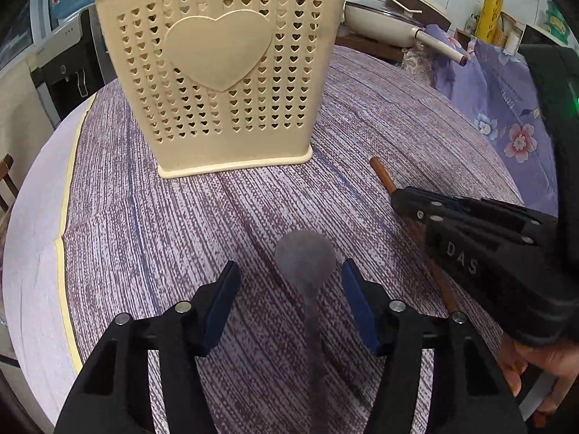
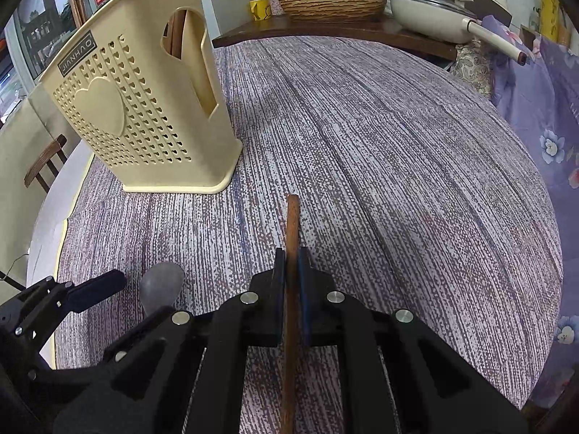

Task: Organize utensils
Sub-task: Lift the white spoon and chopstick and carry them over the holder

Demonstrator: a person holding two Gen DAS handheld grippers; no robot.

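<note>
Both grippers worked at utensils on the near part of the cloth-covered table (image 2: 398, 144).

The right gripper (image 2: 292, 264) was pinched on a stiff, light wooden chopstick (image 2: 292, 224), gripped mid-shaft, a sound hold. The left gripper (image 1: 289, 303) stood spread around a grey spoon (image 1: 305, 256), pads clear of it; the spoon looked smooth, probably slippery, best taken at its narrow handle. The cream perforated utensil holder (image 1: 224, 72) stood farther back, to the left.

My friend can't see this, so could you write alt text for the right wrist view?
The right tool is clamped on a brown wooden chopstick over a purple cloth-covered table. A cream utensil holder stands to the left, and a grey spoon lies lower left.
</note>
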